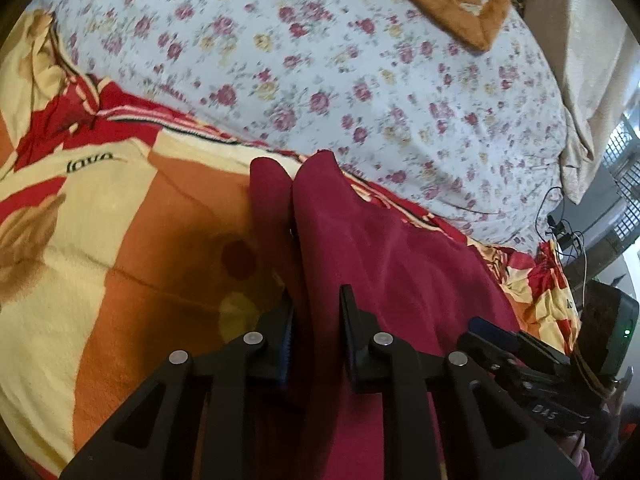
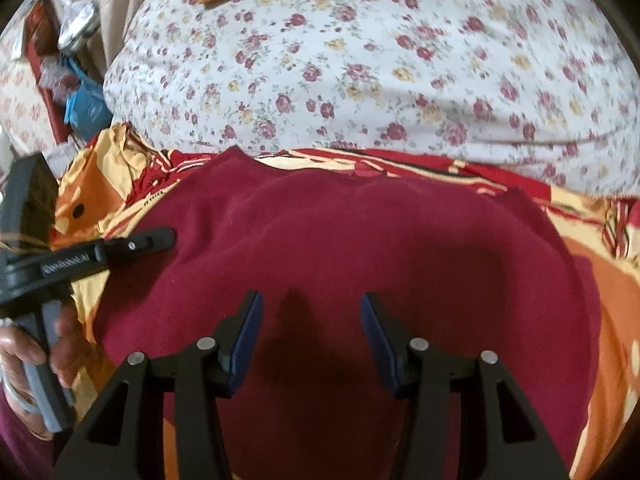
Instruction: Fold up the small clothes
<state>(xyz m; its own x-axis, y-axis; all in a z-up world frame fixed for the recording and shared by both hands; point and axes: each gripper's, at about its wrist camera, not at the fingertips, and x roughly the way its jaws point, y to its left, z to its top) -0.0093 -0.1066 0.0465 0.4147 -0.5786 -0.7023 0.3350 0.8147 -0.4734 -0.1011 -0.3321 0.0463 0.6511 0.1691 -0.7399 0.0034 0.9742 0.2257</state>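
A maroon garment (image 1: 400, 260) lies spread on a red, orange and cream blanket (image 1: 100, 240). My left gripper (image 1: 316, 316) is at the garment's left edge, its jaws close together with a raised fold of the maroon cloth pinched between them. In the right wrist view the garment (image 2: 360, 240) fills the middle. My right gripper (image 2: 312, 320) hovers over its near part with jaws apart and nothing between the blue pads (image 2: 248, 340). The left gripper (image 2: 160, 238) reaches in from the left edge, held by a hand (image 2: 60, 344).
Beyond the blanket (image 2: 600, 280) lies a white floral sheet (image 1: 320, 60) with an orange-bordered mat (image 1: 460, 0) at the far side. Cables (image 1: 560, 232) hang off the bed's right side. Clutter (image 2: 80, 92) stands beside the bed at the left.
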